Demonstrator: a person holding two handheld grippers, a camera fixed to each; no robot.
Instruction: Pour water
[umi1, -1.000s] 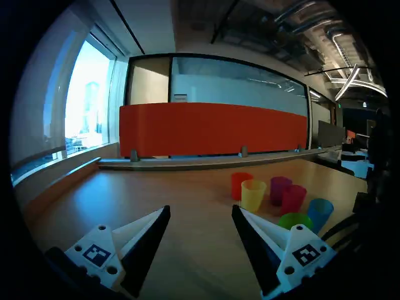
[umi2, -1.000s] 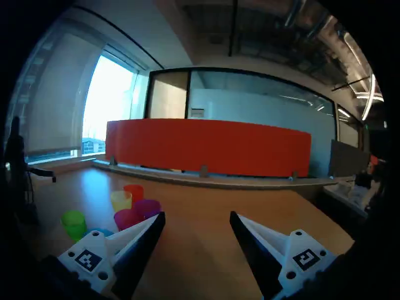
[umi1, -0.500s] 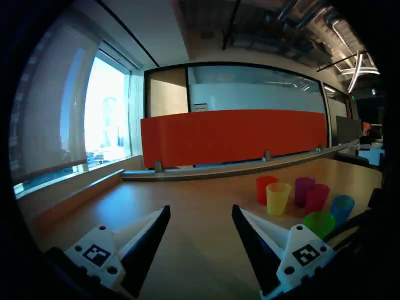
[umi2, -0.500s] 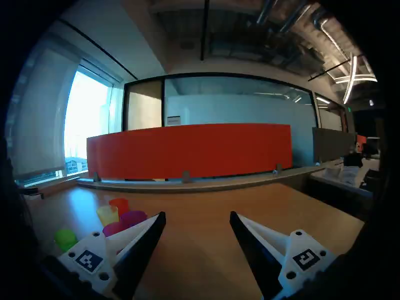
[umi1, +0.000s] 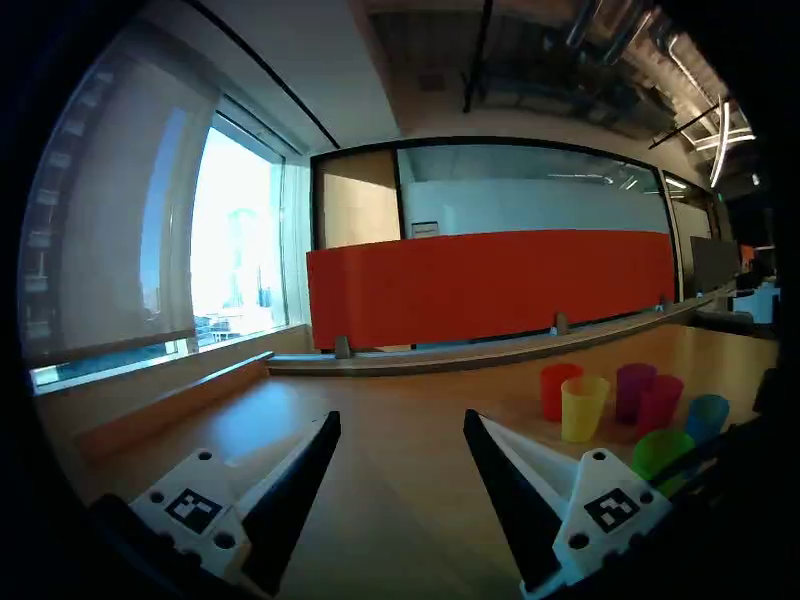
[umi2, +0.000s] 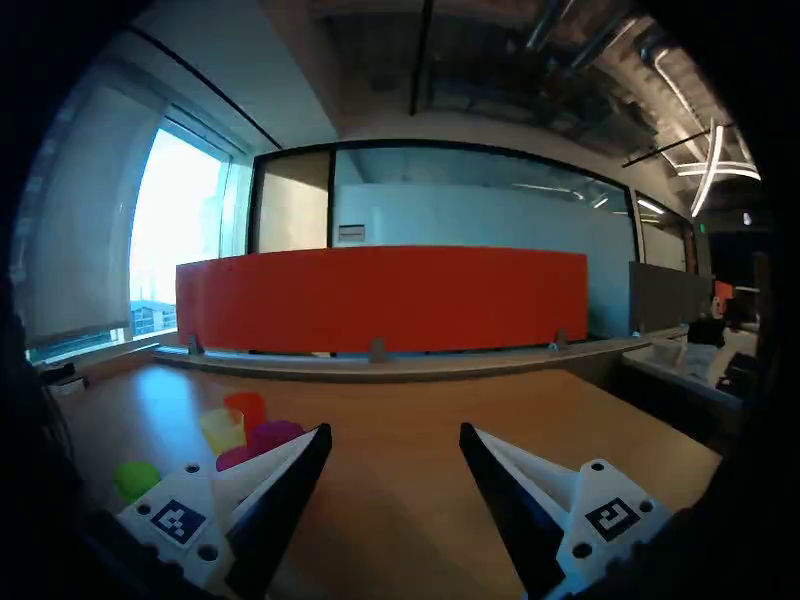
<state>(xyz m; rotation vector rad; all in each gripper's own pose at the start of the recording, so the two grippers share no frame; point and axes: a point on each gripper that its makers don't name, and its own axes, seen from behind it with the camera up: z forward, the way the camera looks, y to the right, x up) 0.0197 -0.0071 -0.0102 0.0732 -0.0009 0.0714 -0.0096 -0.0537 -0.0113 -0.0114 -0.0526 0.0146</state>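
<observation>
Wood desk (umi1: 400, 395) w/ an orange divider (umi1: 490, 285) along the far edge. The cups (umi1: 640, 400) stand upright in a clump, 6 total, 1 per colour. They sit fwd-right of the left gripper (umi1: 400, 415) and fwd-left of the right gripper (umi2: 395, 430), so between the two. Which one's nearer, can't tell. Both sets of fingers are spread, holding nothing.

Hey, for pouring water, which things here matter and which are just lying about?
For the job: orange cup, yellow cup, purple cup, pink cup, blue cup, green cup; left gripper and right gripper, both open.

Just there: orange divider, window, table.
</observation>
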